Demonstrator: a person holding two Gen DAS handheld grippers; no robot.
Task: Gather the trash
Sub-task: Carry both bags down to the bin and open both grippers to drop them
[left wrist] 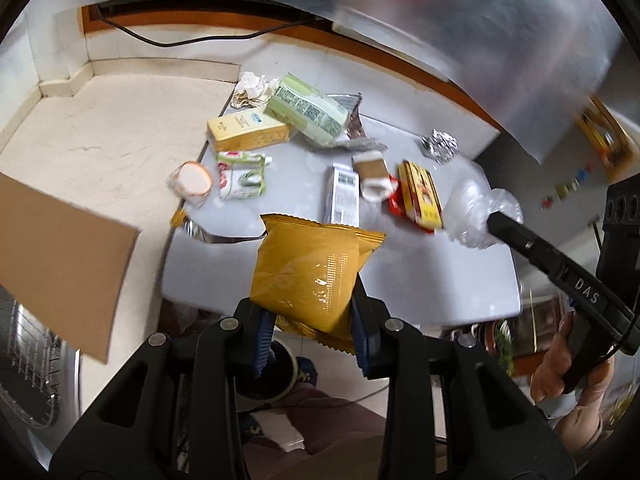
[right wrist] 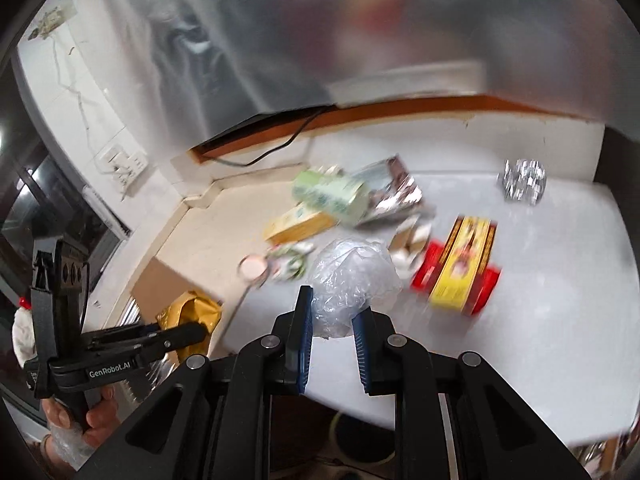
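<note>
While my left gripper (left wrist: 312,320) pinches the yellow snack bag (left wrist: 310,276) by its lower edge and my right gripper (right wrist: 332,320) clamps the crumpled clear plastic (right wrist: 352,284), both hang above the table (left wrist: 420,264) ahead. I judge the slick bag could slip out of so shallow a bite, and the springy plastic could squirm free mid-swing.

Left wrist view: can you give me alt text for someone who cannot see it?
The left gripper holds a yellow snack bag above a white table strewn with boxes, wrappers and a foil ball. At right, the right gripper grips a crumpled clear plastic bag; a cardboard flap juts in from the left.
</note>
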